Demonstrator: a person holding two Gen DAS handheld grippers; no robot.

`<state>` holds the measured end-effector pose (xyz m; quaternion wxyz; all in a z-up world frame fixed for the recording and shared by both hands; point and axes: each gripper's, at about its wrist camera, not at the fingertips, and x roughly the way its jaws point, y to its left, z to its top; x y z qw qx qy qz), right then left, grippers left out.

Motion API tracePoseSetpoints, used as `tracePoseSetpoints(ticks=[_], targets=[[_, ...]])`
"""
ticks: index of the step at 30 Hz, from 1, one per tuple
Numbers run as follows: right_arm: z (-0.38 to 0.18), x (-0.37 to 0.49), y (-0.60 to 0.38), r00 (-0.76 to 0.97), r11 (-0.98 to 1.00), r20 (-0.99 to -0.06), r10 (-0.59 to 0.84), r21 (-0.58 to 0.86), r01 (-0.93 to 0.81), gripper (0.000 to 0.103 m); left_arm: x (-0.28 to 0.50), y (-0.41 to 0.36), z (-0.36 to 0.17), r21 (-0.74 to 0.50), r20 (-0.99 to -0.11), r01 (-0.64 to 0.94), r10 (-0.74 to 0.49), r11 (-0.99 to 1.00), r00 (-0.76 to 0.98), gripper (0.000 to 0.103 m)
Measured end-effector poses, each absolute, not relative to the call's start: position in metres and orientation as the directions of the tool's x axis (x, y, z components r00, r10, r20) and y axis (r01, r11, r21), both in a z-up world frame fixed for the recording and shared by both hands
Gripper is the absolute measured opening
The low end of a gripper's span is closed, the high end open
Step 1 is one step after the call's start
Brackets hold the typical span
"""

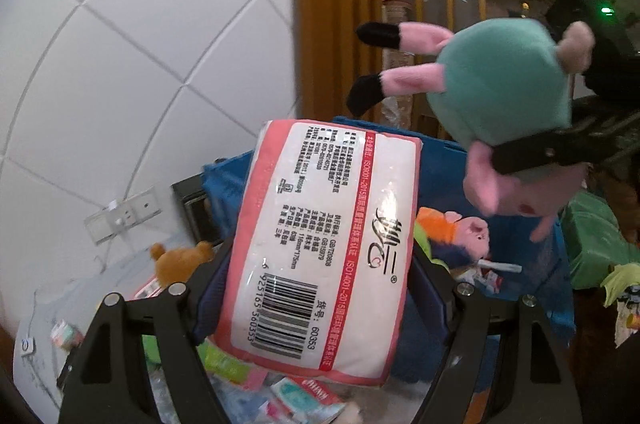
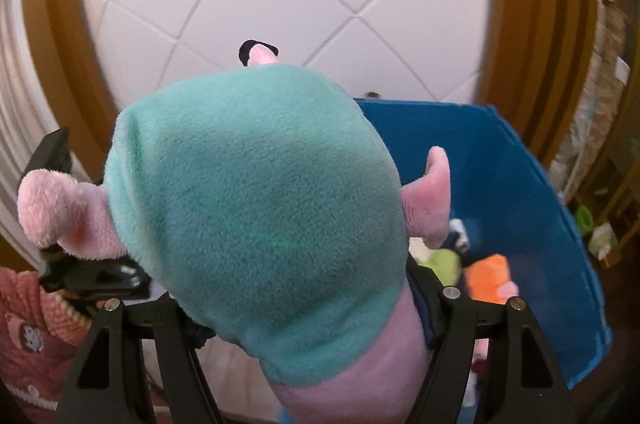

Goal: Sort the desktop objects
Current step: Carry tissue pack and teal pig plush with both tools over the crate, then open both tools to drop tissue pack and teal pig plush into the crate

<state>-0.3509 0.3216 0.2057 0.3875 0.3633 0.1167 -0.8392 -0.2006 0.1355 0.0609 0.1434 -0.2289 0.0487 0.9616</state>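
Crowding the blue bin (image 1: 560, 288), plush toys (image 1: 460, 236) (tissue pack (image 1: 320, 248) blocking view).

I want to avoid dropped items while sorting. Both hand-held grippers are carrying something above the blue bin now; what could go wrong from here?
1. The left hand-held gripper grips only the lower part of the tissue pack; its slick wrapper might slip out.
2. The right hand-held gripper squeezes the soft pig plush, which could deform and slide free.
3. Both loads hang close together near the blue bin, so they may bump, and an item could land outside.
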Motion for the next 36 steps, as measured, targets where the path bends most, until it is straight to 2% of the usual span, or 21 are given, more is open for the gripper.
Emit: tracePoseSetpoints(ticks=[6,15,24,29,32,34,36], targets=[[0.191,-0.403,0.363,-0.469,-0.736,-0.724,-0.505,0.077,0.673,0.073,-0.236,0.182,0.065,0.04,-0.465,-0.343,0.286,-0.939,-0.838,0.078],[0.158,-0.456,0.416,-0.477,-0.795,-0.772,-0.421,0.06,0.604,0.073,-0.28,0.26,0.051,0.064,-0.526,-0.395,0.305,-0.916,-0.794,0.078],[0.132,-0.474,0.447,-0.463,-0.822,-0.803,-0.375,0.057,0.567,0.073,-0.3,0.3,0.03,0.074,-0.579,-0.432,0.314,-0.899,-0.753,0.08],[0.125,-0.48,0.449,-0.463,-0.836,-0.813,-0.352,0.051,0.546,0.087,-0.305,0.306,0.02,0.071,-0.599,-0.436,0.311,-0.897,-0.738,0.08],[0.119,-0.483,0.449,-0.433,-0.839,-0.832,-0.347,0.069,0.54,0.088,-0.305,0.304,0.021,0.062,-0.599,-0.436,0.317,-0.898,-0.736,0.082],[0.121,-0.479,0.448,-0.45,-0.842,-0.825,-0.34,0.054,0.537,0.094,-0.305,0.303,0.021,0.061,-0.599,-0.44,0.319,-0.896,-0.734,0.083],[0.124,-0.476,0.448,-0.467,-0.846,-0.816,-0.341,0.05,0.531,0.096,-0.303,0.304,0.021,0.067,-0.597,-0.446,0.323,-0.892,-0.735,0.084]])
